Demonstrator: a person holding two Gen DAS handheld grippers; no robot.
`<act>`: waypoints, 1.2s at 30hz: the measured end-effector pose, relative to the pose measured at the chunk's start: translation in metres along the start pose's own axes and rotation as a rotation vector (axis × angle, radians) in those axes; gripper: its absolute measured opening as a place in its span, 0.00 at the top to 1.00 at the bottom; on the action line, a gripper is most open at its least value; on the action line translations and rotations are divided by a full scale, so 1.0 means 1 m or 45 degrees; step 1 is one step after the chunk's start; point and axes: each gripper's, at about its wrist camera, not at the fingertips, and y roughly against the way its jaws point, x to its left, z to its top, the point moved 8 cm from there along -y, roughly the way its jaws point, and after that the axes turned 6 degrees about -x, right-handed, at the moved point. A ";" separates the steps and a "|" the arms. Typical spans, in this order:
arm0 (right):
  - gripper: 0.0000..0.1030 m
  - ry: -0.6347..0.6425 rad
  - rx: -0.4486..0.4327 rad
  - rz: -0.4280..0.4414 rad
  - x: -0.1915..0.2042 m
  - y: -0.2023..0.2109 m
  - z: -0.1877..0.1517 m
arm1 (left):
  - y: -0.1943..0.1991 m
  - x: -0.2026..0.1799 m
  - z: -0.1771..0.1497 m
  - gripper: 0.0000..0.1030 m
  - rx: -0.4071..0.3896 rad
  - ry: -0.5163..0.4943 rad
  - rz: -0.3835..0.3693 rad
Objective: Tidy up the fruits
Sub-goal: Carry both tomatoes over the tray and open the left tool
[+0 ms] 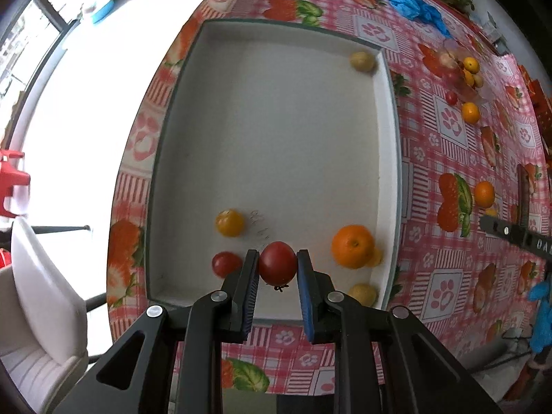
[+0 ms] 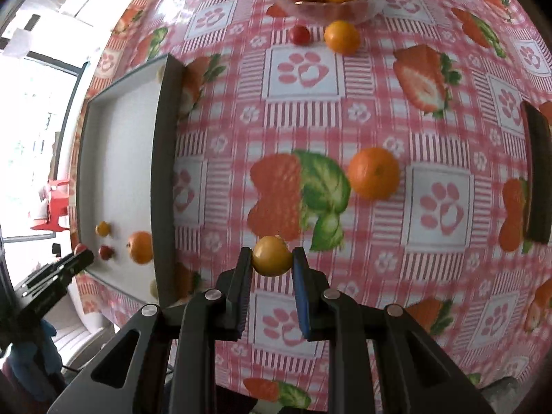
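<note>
Both grippers held fruit over the checked tablecloth (image 2: 372, 110).

The left gripper (image 1: 277, 265) was clamped on a red tomato (image 1: 277, 266) above the white tray (image 1: 388, 138), near its 6 o'clock edge; a second tomato (image 1: 226, 264), a yellow fruit (image 1: 230, 222) and an orange (image 1: 352, 246) lay in the tray close by. The right gripper (image 2: 272, 258) was clamped on a yellow fruit (image 2: 272, 256) over the cloth, with a loose orange (image 2: 374, 173) at 1 o'clock and the fruit bowl (image 2: 327, 8) at 12.
</note>
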 end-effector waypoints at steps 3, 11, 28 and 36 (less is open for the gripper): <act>0.76 0.011 0.006 -0.003 0.006 0.002 -0.008 | 0.001 0.003 -0.005 0.77 -0.003 -0.005 0.000; 0.76 0.124 -0.018 -0.014 0.035 0.011 -0.006 | 0.006 -0.005 0.000 0.77 -0.052 -0.086 0.005; 0.76 0.242 -0.034 -0.008 0.072 0.018 -0.006 | 0.014 -0.001 0.006 0.77 -0.092 -0.094 -0.032; 0.76 0.258 -0.037 -0.003 0.080 0.017 -0.006 | 0.019 0.009 0.010 0.77 -0.113 -0.064 -0.054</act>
